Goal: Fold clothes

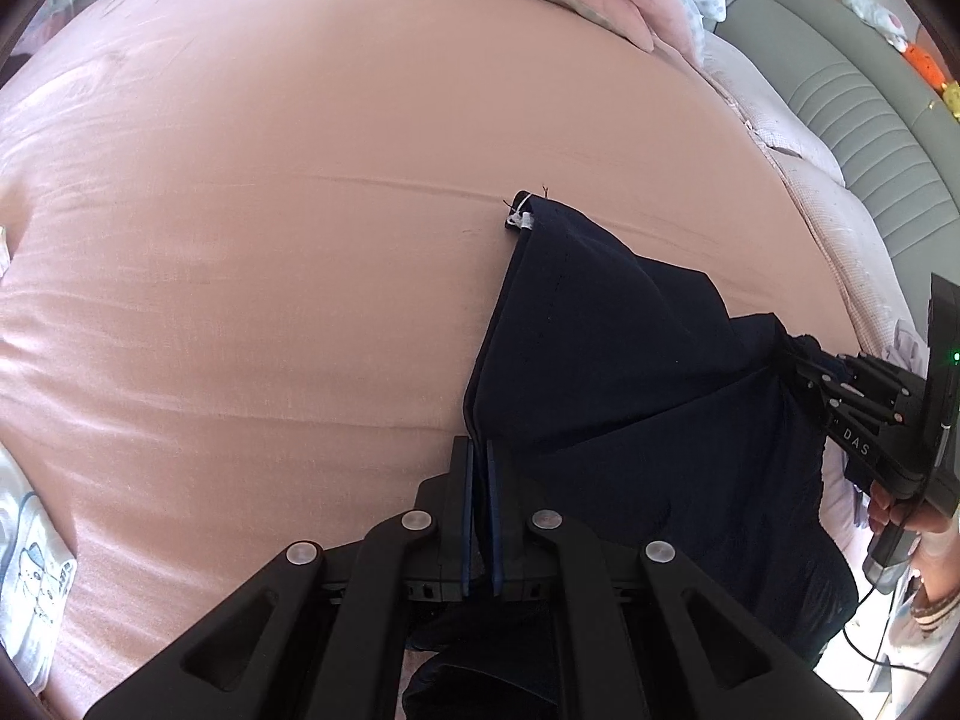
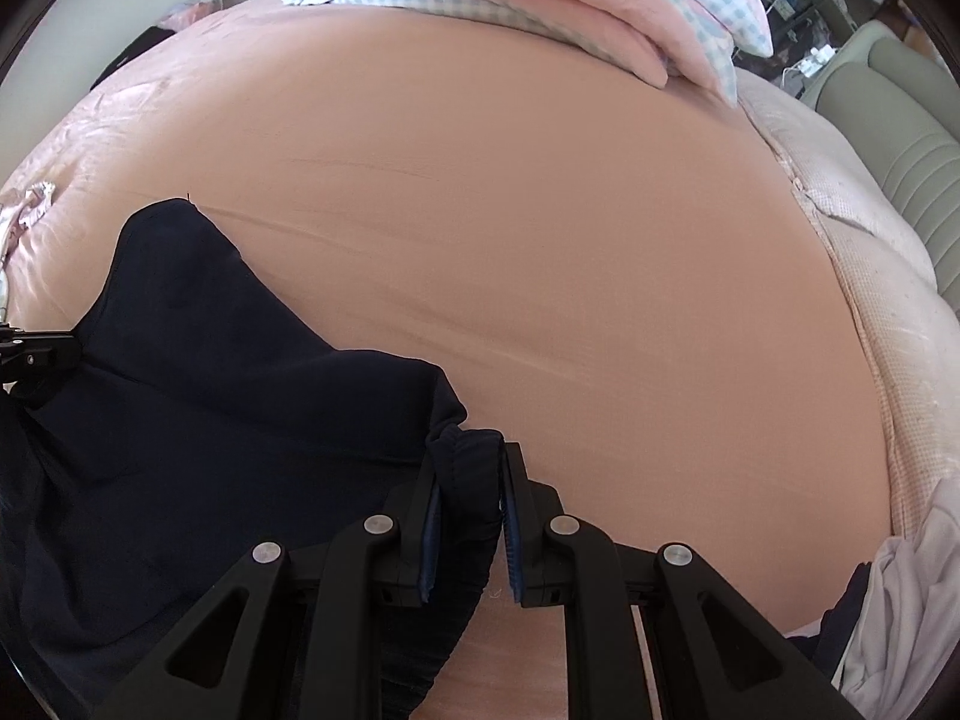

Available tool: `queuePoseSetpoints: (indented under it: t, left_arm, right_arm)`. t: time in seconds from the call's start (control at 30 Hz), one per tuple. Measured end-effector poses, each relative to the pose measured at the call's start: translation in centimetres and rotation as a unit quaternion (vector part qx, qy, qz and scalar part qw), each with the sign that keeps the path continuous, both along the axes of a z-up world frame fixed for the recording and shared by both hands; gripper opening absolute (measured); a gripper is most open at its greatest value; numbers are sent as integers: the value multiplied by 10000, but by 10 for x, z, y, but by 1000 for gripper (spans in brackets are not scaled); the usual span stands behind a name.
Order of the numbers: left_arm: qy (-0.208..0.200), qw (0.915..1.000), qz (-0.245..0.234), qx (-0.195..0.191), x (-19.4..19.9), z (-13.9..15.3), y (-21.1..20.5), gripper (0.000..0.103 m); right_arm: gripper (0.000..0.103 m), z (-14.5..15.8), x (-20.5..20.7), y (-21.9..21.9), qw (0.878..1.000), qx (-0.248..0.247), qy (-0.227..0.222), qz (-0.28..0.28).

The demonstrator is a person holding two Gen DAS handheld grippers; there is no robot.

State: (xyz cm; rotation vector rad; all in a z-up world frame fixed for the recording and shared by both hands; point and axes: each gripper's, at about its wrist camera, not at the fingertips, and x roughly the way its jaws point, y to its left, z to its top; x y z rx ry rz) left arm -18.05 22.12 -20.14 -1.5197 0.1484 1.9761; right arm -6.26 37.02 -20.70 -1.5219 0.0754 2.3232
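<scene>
A dark navy garment (image 1: 630, 396) hangs stretched between my two grippers above a pink bed sheet (image 1: 270, 210). My left gripper (image 1: 480, 456) is shut on its thin edge. A corner with a white tag (image 1: 523, 217) points away over the bed. My right gripper (image 2: 471, 480) is shut on the bunched elastic waistband (image 2: 474, 480); it also shows in the left wrist view (image 1: 804, 372) at the right. The garment (image 2: 210, 432) fills the lower left of the right wrist view, where the left gripper (image 2: 36, 351) shows at the left edge.
Pink and checked pillows (image 2: 540, 6) lie at the head of the bed. A grey-green sofa (image 1: 852, 96) stands to the right. A white printed garment (image 1: 30, 570) lies at the bed's left, and white clothes (image 2: 900, 600) lie at its right edge.
</scene>
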Motion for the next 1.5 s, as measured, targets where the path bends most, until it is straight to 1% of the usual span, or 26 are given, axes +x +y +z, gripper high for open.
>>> queuePoseSetpoints:
  t: [0.13, 0.23, 0.3, 0.33, 0.37, 0.43, 0.47, 0.53, 0.57, 0.6, 0.67, 0.7, 0.77, 0.8, 0.83, 0.87, 0.9, 0.93, 1.03, 1.1, 1.17, 1.27, 1.3, 1.4, 1.47, 1.5]
  left_arm:
    - [-22, 9999, 117, 57, -2, 2, -3, 5]
    - [35, 9996, 285, 82, -7, 5, -9, 4]
    - [144, 9992, 383, 2, -14, 8, -14, 4]
    - [125, 9989, 448, 17, -18, 9, -19, 4]
    - [68, 9986, 522, 69, -22, 9, -24, 4]
    - [-205, 9976, 613, 263, -30, 9, -33, 4]
    - [-263, 9971, 642, 327, -31, 9, -35, 4]
    - [-276, 9965, 685, 404, -32, 11, -38, 4]
    - [-325, 9964, 664, 424, -34, 10, -39, 4]
    - [-407, 9962, 630, 442, -36, 8, -40, 4]
    - [-591, 9956, 513, 506, -28, 6, -36, 5]
    - [-640, 9957, 456, 484, -24, 6, -32, 6]
    - [-621, 9967, 355, 373, -16, 6, -26, 10]
    - [-541, 9975, 312, 317, -11, 8, -23, 15]
    - [-452, 9983, 249, 265, -8, 10, -20, 28]
    - [-357, 9990, 174, 213, -5, 12, -16, 39]
    - [-263, 9995, 99, 162, -2, 15, -13, 69]
    - [-168, 9998, 24, 111, 1, 17, -9, 88]
    - [115, 9997, -201, -43, 10, 24, 2, 89]
    - [340, 9986, -369, -174, 18, 29, 10, 89]
    - [653, 9954, -597, -372, 28, 33, 18, 89]
    - [1081, 9881, -906, -617, 45, 38, 28, 89]
    - [1137, 9869, -961, -627, 50, 39, 30, 89]
    - [1065, 9877, -1029, -500, 59, 42, 38, 89]
    - [1038, 9888, -1017, -347, 68, 47, 25, 89]
    - [1021, 9892, -1018, -278, 71, 49, 26, 89]
  right_arm:
    - [13, 2, -4, 3, 9999, 138, -11, 80]
    - [13, 2, -8, 4, 9999, 138, -36, 70]
    - [14, 4, -15, 2, 9998, 204, -60, 28]
    - [14, 4, -17, -4, 9997, 229, -79, -11]
    - [14, 5, -17, -4, 9998, 148, -76, -53]
    - [14, 7, -17, -3, 9999, -2, -73, -130]
    - [19, 7, -16, -4, 9999, 10, -101, -106]
    - [22, 7, -16, -6, 9998, 39, -159, -58]
    - [31, 7, -16, -7, 9997, 96, -207, -37]
    - [36, 7, -15, -8, 9995, 166, -251, -71]
    - [59, 8, -12, -10, 9991, 283, -280, -164]
    - [61, 10, -10, -11, 9991, 286, -236, -207]
    - [62, 15, -4, -14, 9993, 223, -154, -239]
    - [62, 17, 1, -16, 9993, 213, -144, -254]
    - [63, 19, 4, -19, 9993, 220, -144, -263]
    - [63, 22, 7, -22, 9993, 225, -142, -269]
    - [63, 24, 7, -24, 9994, 216, -122, -247]
    - [63, 25, 11, -28, 9995, 213, -90, -207]
    - [64, 31, 22, -41, 9996, 279, -27, -25]
    - [65, 34, 28, -53, 9993, 340, -64, 111]
    - [65, 39, 32, -62, 9993, 272, -73, 256]
    - [65, 46, 39, -74, 9993, 161, -34, 349]
    - [65, 49, 43, -78, 9992, 130, 19, 374]
    - [65, 55, 50, -79, 9989, 48, 96, 453]
    - [66, 58, 61, -88, 9987, 1, 106, 495]
    - [66, 58, 64, -87, 9986, -38, 102, 516]
